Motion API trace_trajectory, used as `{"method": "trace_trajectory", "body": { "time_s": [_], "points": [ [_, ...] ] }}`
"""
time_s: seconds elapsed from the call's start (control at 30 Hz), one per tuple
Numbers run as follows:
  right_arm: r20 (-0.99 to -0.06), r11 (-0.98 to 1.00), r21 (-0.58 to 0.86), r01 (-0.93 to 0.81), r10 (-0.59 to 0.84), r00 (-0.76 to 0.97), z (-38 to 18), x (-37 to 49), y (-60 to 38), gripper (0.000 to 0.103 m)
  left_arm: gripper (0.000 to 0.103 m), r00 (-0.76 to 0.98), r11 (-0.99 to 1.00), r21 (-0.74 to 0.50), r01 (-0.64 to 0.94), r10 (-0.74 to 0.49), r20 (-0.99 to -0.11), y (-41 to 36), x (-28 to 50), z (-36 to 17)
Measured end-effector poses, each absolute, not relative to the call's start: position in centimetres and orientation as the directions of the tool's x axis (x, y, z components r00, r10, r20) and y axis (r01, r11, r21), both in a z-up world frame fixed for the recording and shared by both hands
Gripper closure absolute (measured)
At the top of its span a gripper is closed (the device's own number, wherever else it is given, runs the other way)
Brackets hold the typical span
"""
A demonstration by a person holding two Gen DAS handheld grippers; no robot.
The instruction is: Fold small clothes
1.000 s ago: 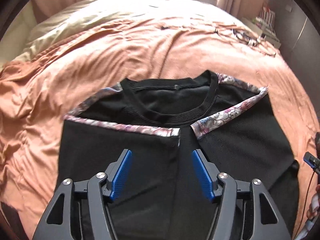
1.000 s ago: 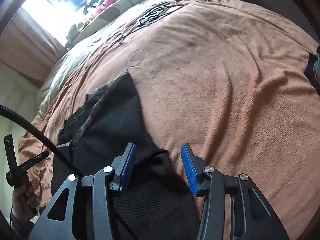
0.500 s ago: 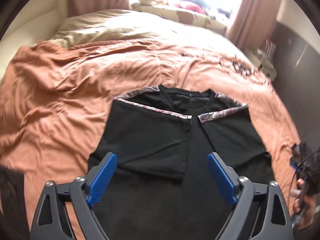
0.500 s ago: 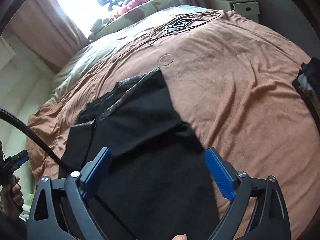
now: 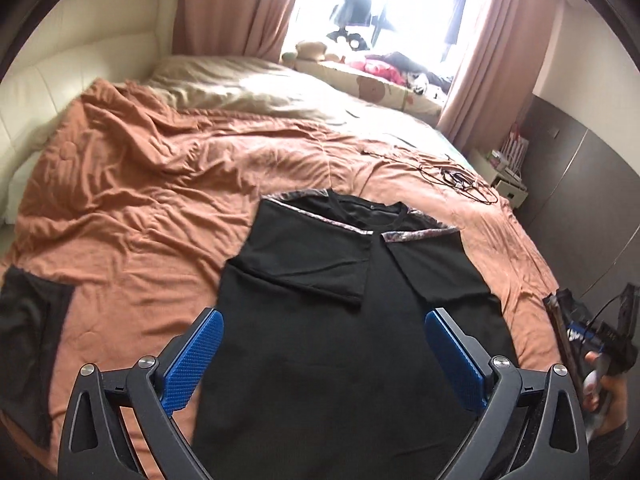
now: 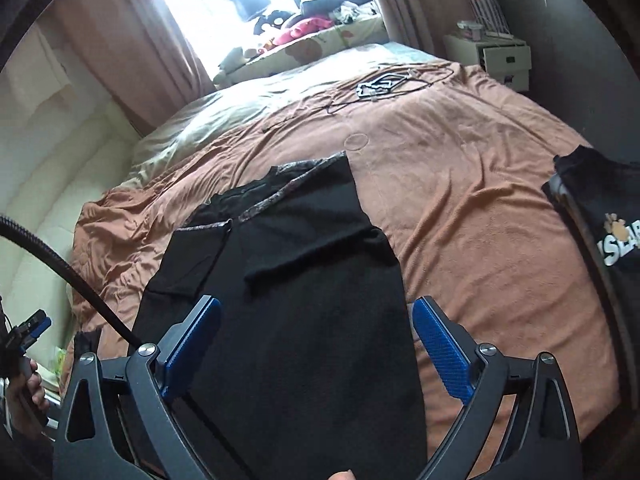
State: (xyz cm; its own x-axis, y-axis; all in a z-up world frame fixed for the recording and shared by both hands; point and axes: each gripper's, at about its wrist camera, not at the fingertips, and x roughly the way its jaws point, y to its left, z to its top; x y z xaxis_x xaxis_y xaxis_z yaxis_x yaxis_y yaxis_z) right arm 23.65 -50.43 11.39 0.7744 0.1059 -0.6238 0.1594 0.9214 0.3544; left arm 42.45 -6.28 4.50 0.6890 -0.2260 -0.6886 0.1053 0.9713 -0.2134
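Overhead, hand-held gripper point(image 5: 324, 356) angled downward, opening

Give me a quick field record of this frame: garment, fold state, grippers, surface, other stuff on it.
garment: black top with patterned shoulder trim
fold state: both sleeves folded inward, body not yet folded
left gripper: jaws opening, nothing held
right gripper: open, nothing held
surface: orange bedspread
other: cables near far edge; printed black garment at right
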Motion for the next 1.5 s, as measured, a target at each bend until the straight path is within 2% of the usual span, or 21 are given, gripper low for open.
{"method": "trace_trajectory", "body": {
  "time_s": [0.2, 0.33, 0.73, 0.93, 1.13, 1.23, 1.5],
  "points": [
    [-0.605, 0.942, 0.320, 0.098, 0.124, 0.787, 11.9, 19.1, -50.0, 0.007, 0.002, 0.745, 0.984, -0.157, 0.078, -0.162, -0.647, -4.3, 36.6, 5.1],
    [-0.594, 0.951, 0.287, 0.114, 0.083, 0.801, 12.0, 15.8, -50.1, 0.007, 0.002, 0.777, 0.991, -0.126, 0.052, -0.120, -0.617, -3.3, 32.8, 4.8],
    [-0.493, 0.949, 0.308, 0.062, 0.103, 0.864, 11.2, 7.7, -51.0, 0.007, 0.001, 0.835, 0.980, -0.199, 0.013, -0.120, -0.537, -0.8, 23.8, 3.1],
    [-0.433, 0.985, 0.148, 0.084, -0.012, 0.901, 9.1, 3.6, -50.0, 0.007, 0.000, 0.827, 0.975, -0.222, 0.014, -0.136, -0.545, -0.9, 21.6, 0.9],
    [-0.526, 0.983, 0.184, -0.003, 0.100, 0.845, 5.6, 3.2, -49.3, 0.007, 0.000, 0.785, 0.980, -0.198, 0.031, -0.147, -0.602, -1.3, 20.7, -2.4],
    [-0.537, 0.990, 0.140, 0.008, 0.069, 0.841, 3.9, 2.8, -49.0, 0.007, 0.000, 0.761, 0.980, -0.194, 0.041, -0.156, -0.630, -0.9, 20.6, -4.1],
    [-0.624, 0.986, 0.167, 0.029, 0.082, 0.777, -0.6, 4.9, -49.1, 0.007, 0.001, 0.716, 0.978, -0.208, 0.001, -0.146, -0.683, 1.7, 20.8, -7.9]
  ]
}}
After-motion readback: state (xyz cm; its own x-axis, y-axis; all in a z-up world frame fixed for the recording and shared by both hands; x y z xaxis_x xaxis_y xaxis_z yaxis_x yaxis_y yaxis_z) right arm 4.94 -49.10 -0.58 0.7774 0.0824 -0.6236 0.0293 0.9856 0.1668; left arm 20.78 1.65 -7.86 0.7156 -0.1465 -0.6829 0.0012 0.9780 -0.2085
